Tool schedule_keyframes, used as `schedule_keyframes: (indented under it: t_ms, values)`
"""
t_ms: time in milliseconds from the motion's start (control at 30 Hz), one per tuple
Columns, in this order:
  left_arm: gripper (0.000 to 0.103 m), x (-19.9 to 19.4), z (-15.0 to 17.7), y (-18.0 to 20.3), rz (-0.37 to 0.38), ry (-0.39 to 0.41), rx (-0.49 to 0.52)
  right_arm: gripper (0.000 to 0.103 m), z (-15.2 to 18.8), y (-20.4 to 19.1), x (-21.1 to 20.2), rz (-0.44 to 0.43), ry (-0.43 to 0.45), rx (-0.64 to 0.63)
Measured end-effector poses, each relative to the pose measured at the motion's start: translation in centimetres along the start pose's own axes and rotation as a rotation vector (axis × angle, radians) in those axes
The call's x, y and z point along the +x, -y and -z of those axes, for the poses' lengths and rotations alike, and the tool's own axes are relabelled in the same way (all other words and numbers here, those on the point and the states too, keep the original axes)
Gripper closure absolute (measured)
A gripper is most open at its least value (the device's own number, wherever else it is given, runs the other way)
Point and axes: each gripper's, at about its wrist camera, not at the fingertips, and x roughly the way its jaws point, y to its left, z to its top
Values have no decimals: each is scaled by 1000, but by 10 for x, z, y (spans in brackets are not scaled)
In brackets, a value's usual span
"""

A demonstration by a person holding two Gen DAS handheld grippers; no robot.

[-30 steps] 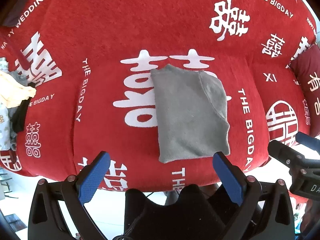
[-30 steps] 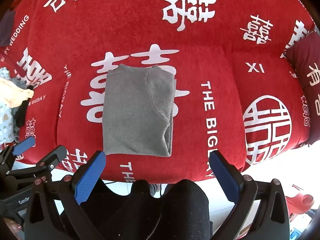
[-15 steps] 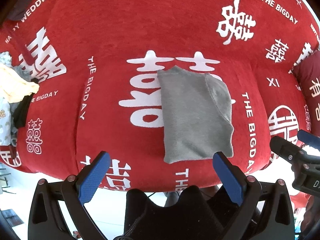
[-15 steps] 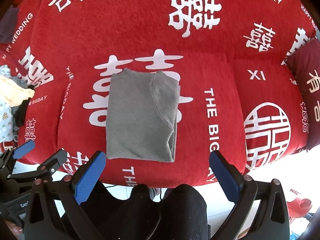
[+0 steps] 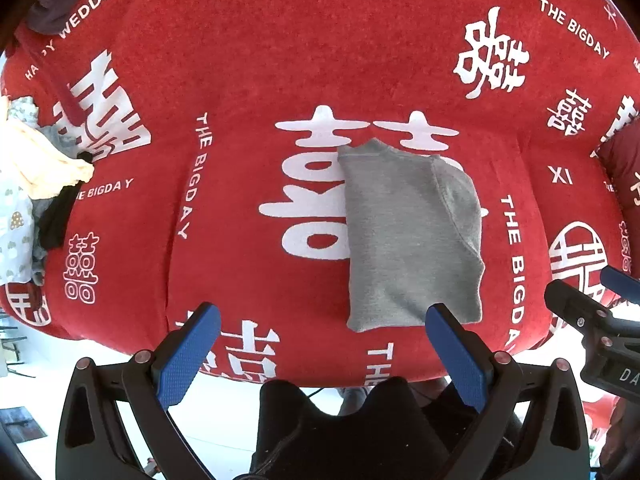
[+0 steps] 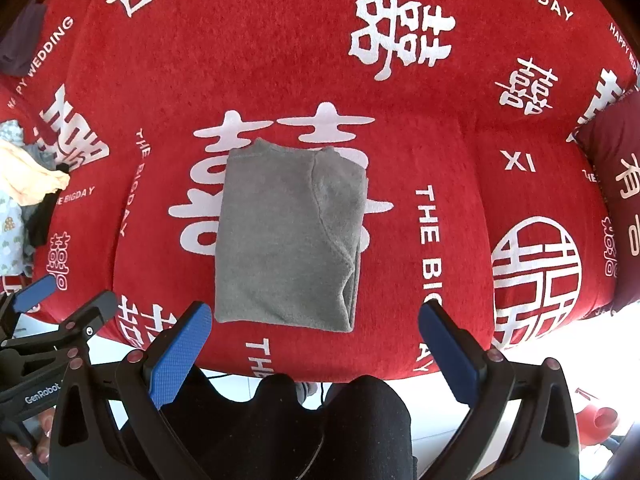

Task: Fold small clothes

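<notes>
- The grey garment (image 5: pixel 408 240) is seen folded into a neat rectangle, lying flat on the red printed cover (image 5: pixel 280 60), right of centre in the left wrist view and at the centre of the right wrist view (image 6: pixel 288 240).
- It is judged to be light, soft and limp, of a fleecy knit that should not slip between the pads; it would sag and unfold if lifted by one corner.
- A hold is best taken at the near hem, one corner per gripper, or along the doubled edge at the lower right of the garment, where the layers can be pinched together.
- The left gripper (image 5: pixel 320 344) is spread wide and holds nothing; the right gripper (image 6: pixel 316 344) is likewise spread and empty.
- A heap of other clothes (image 5: pixel 28 200) is seen at the left edge of the frame.
- Compared with one second ago, the garment's shape is unchanged, but it is placed lower and larger in both views, nearer the fingertips; both grippers have been brought closer to its near hem.
</notes>
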Motion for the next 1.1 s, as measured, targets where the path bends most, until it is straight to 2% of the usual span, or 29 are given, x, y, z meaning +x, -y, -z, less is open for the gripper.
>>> schedule_keyframes:
  t_ms: [1100]
  values:
    - [0,-8,2,14,-9,48,47,0,3,6,1,5,-10,-7]
